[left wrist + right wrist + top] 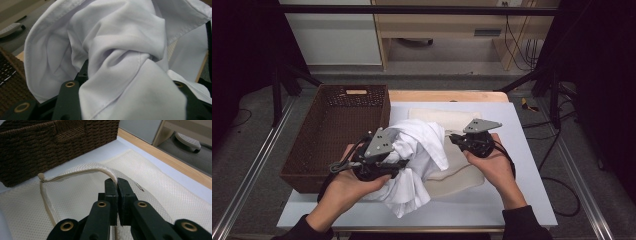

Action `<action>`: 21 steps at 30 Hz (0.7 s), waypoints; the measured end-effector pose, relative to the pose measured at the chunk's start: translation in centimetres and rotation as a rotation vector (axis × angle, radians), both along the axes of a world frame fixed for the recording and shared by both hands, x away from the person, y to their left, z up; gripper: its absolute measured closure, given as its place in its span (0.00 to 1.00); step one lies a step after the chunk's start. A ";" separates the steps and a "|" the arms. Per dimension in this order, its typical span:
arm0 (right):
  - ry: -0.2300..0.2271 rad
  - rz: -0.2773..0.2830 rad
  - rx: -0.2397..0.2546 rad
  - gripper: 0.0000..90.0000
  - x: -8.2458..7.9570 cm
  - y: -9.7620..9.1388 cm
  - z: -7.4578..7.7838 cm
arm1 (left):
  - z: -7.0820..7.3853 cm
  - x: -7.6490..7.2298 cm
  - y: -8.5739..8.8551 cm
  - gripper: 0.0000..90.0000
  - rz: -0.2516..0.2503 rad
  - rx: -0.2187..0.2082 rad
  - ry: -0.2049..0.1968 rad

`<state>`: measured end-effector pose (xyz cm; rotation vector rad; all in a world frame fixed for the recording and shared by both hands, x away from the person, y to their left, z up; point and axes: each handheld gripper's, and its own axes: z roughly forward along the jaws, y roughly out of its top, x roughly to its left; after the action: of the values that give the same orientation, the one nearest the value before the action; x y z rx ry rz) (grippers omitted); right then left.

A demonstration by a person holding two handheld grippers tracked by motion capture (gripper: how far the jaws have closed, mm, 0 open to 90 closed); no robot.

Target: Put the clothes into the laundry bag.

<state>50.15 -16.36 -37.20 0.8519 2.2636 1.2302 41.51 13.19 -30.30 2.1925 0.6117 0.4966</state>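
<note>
High view: my left gripper [398, 162] is buried in the bunched white garment [422, 150], my right gripper [455, 138] at the cream mesh bag [457, 177] beside it. Left gripper view: my jaws stand part open, clamped on a thick fold of garment [125, 62]. Right gripper view: my fingers [111, 192] are pinched together on the bag's corded rim [82, 171], wicker basket [50, 147] beyond

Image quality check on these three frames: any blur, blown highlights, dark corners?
High view: the table is evenly lit, both side edges fall to near black, and the white garment runs bright with folds still readable. Left gripper view: the garment sits too close, soft and slightly blue-tinted, with the background defocused. Right gripper view: sharp on the mesh bag and its rim; the floor beyond is mildly soft; no glare.
</note>
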 end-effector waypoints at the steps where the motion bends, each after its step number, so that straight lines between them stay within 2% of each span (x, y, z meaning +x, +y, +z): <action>1: 0.002 -0.001 0.001 0.97 0.0 0.0 0.0 | -0.2 -0.1 -0.2 0.57 -0.009 0.006 0.004; 5: 0.000 -0.002 0.002 0.97 0.0 -0.1 0.0 | -1.3 -0.4 -1.2 0.57 -0.034 0.023 0.018; 10: 0.005 -0.015 0.008 0.97 0.1 -0.2 0.0 | -2.3 -0.5 -1.7 0.57 -0.038 0.047 0.035; 19: 0.004 -0.017 0.010 0.97 0.1 -0.1 -0.1 | -3.3 -0.2 -2.1 0.57 -0.057 0.068 0.038; 21: 0.005 -0.016 0.010 0.97 0.1 -0.1 -0.1 | -3.7 -0.3 -2.3 0.57 -0.067 0.094 0.039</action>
<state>50.22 -16.47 -37.27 0.8763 2.2515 1.2346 41.19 10.89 -33.96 2.3083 0.5431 0.4563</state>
